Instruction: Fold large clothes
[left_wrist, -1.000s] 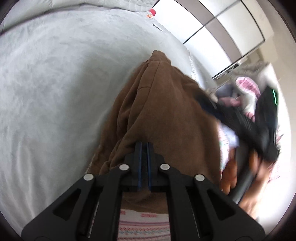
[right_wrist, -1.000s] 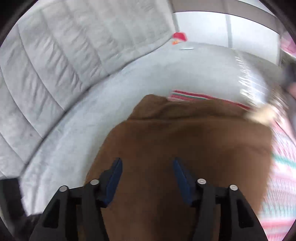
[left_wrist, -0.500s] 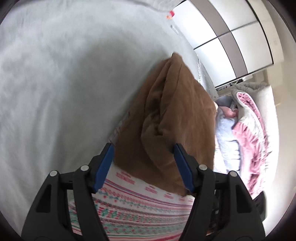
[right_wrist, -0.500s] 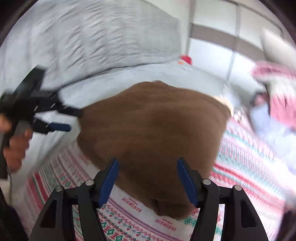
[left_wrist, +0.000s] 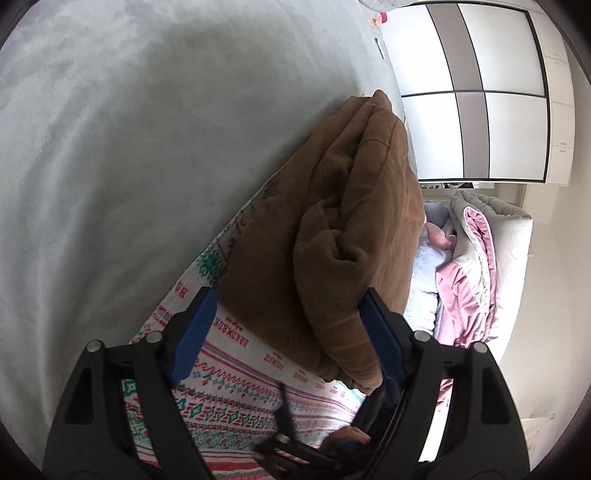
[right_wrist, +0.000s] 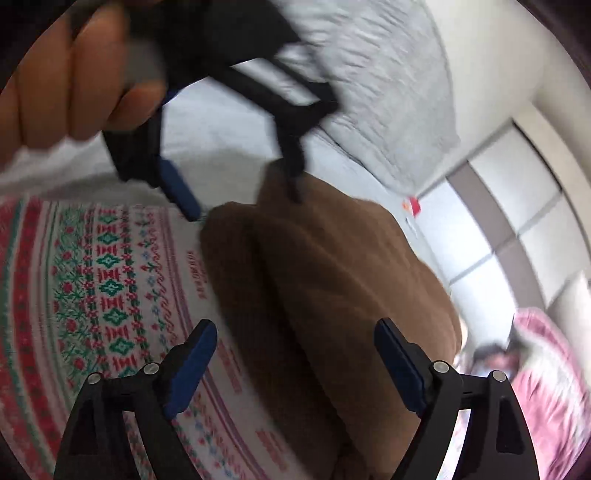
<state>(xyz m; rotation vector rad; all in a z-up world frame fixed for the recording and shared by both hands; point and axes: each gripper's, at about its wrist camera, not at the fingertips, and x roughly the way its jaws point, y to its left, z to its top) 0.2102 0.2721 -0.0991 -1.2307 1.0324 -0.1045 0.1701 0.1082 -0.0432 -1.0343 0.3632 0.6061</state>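
I find the brown garment (left_wrist: 343, 236) folded in a thick, soft bundle on the patterned blanket (left_wrist: 229, 387). My left gripper (left_wrist: 286, 343) and right gripper (right_wrist: 295, 365) have just been opening, jaws wide and pressing nothing. I judge it limp and bulky, best pinched at a folded edge.

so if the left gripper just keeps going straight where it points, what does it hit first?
Most likely the folded brown garment. The left gripper has just been opening, and the garment's near edge lies on the patterned blanket right ahead between the open fingers. Depth is hard to judge.
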